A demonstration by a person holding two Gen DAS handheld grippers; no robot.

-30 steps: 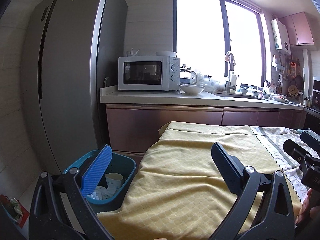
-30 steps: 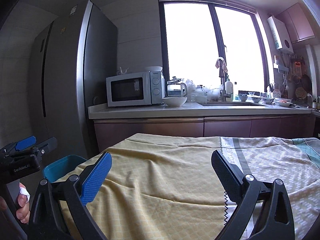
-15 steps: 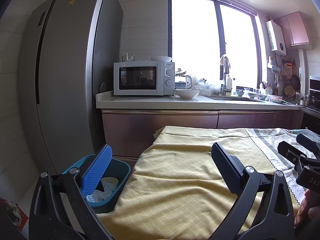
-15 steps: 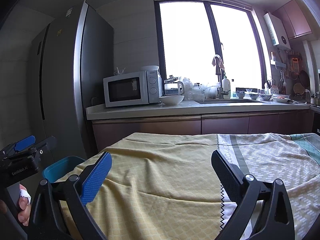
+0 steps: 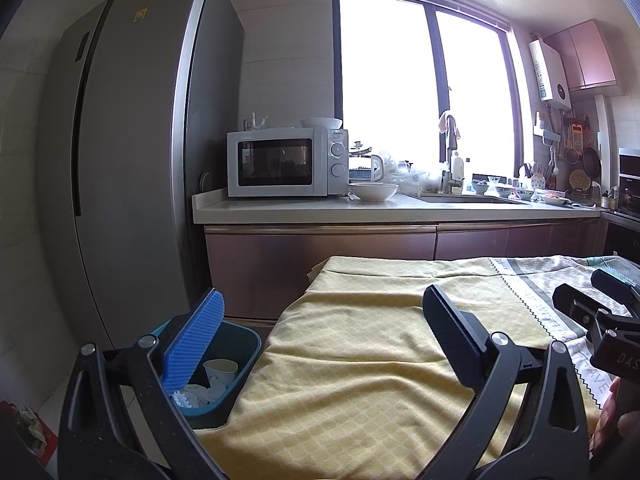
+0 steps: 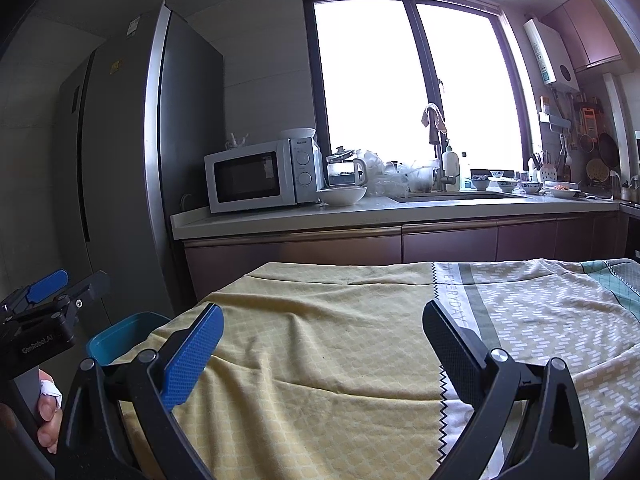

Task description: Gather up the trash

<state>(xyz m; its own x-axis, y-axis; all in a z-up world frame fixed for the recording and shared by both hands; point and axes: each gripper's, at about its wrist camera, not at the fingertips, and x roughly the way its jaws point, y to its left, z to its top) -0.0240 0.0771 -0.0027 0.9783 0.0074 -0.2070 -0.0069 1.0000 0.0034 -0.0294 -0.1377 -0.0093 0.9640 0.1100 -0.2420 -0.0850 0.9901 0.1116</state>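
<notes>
A grey fridge (image 5: pixel 120 160) stands at far left. Below it on the floor, a teal bin (image 5: pixel 224 360) holds a paper cup (image 5: pixel 220 370) and crumpled paper, just beside the table's left edge. The left gripper (image 5: pixel 320 344) hovers wide open and empty over the yellow cloth (image 5: pixel 360 360). The right gripper (image 6: pixel 320 344), further right, is likewise spread wide, gripping nothing. A counter with a microwave (image 5: pixel 286 162) sits behind.

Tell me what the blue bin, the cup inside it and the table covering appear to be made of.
Blue bin: likely moulded plastic, given its smooth, even teal wall and rounded rim. Cup: probably paper, with a thin, matte white wall. Table covering: woven cloth, since it wrinkles, drapes over the edge and shows a quilted yellow pattern.
</notes>
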